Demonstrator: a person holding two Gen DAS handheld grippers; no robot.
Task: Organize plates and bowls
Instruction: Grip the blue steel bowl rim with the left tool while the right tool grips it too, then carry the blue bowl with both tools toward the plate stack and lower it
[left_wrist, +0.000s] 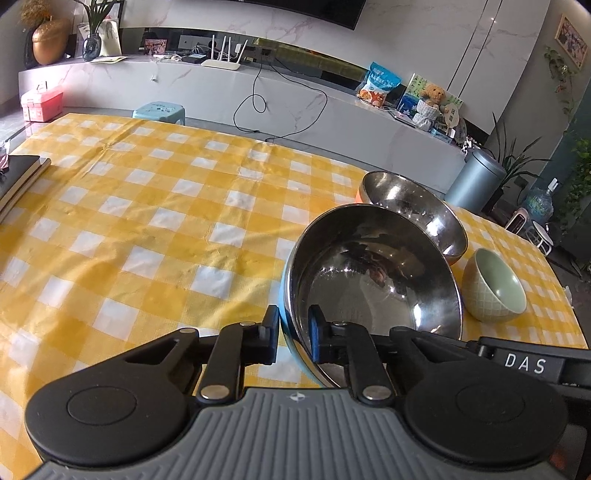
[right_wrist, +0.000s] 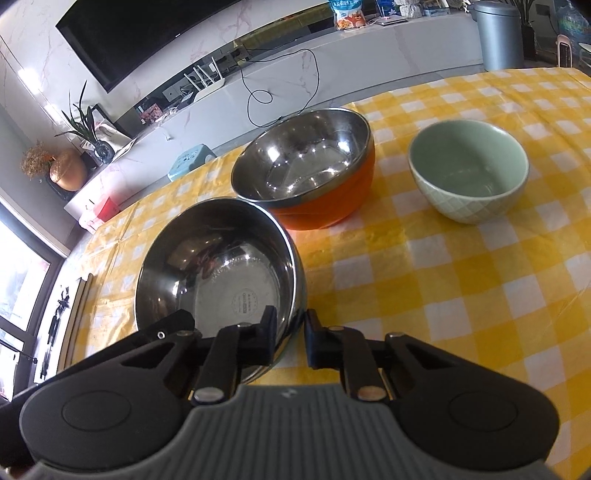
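A steel bowl with a blue outside (left_wrist: 376, 273) is tilted up off the yellow checked tablecloth (left_wrist: 147, 221). My left gripper (left_wrist: 293, 332) is shut on its near rim, one finger inside and one outside. My right gripper (right_wrist: 290, 334) is shut on the rim of the same bowl (right_wrist: 221, 269) from the other side; part of it shows at the right of the left wrist view. Behind stands a steel bowl with an orange outside (right_wrist: 306, 166), also in the left wrist view (left_wrist: 413, 210). A pale green ceramic bowl (right_wrist: 469, 170) stands to its right, upright and empty, also in the left wrist view (left_wrist: 495, 284).
Dark notebooks (left_wrist: 18, 177) lie at the table's left edge. Beyond the far edge are a blue stool (left_wrist: 159, 112), a marble TV bench (left_wrist: 295, 92) with a cable, and a grey bin (left_wrist: 480, 181) at the right.
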